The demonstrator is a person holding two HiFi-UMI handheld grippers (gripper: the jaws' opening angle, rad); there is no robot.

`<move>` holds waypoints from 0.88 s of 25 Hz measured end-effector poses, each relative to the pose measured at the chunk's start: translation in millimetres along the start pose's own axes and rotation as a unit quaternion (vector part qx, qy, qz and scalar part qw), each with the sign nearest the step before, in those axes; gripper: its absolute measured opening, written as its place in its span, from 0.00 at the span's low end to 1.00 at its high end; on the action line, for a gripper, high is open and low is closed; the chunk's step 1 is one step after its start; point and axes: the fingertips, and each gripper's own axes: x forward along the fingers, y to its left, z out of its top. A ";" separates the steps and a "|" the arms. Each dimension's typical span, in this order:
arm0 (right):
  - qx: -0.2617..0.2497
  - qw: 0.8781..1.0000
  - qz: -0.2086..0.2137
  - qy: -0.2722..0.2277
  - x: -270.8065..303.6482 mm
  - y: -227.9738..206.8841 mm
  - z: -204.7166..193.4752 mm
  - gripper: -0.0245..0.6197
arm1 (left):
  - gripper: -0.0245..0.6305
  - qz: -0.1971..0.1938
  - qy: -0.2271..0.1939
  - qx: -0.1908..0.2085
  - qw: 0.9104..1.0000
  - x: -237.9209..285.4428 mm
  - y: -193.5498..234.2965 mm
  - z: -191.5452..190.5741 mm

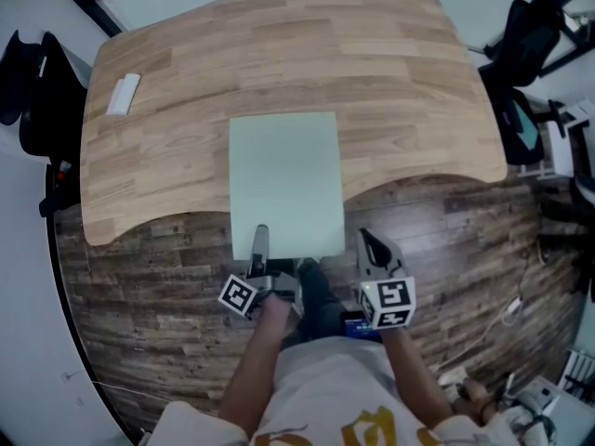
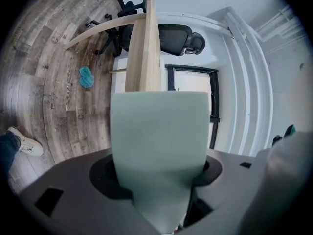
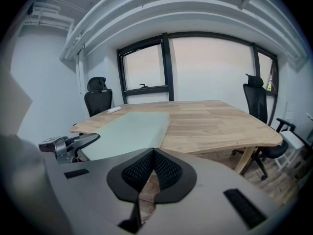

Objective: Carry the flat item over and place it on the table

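Note:
The flat item (image 1: 285, 184) is a pale green rectangular board. Its far part lies over the wooden table (image 1: 390, 82) and its near end sticks out past the table's curved front edge. My left gripper (image 1: 260, 244) is shut on the middle-left of that near edge. In the left gripper view the board (image 2: 159, 141) rises from between the jaws and hides most of what is ahead. My right gripper (image 1: 367, 244) hangs just off the board's near right corner, shut and empty. From the right gripper view (image 3: 154, 153) the board (image 3: 124, 131) looks flat on the table (image 3: 210, 119).
A small white object (image 1: 123, 94) lies at the table's far left. Black office chairs stand at the left (image 1: 28, 82) and right (image 1: 525, 35) of the table. The floor is dark wood planks, with a blue thing (image 2: 86, 76) on it. The person's legs are below the grippers.

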 end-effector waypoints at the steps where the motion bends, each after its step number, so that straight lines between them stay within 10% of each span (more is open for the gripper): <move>1: 0.003 1.000 -0.001 0.002 0.5 -0.4 -1.0 0.04 | 0.48 0.000 -0.001 0.000 1.000 0.7 -0.1 -0.3; 22: 0.012 1.000 0.016 0.003 -1.3 10.4 3.9 0.04 | 0.52 0.031 -0.012 -0.005 0.999 5.6 6.2 -5.3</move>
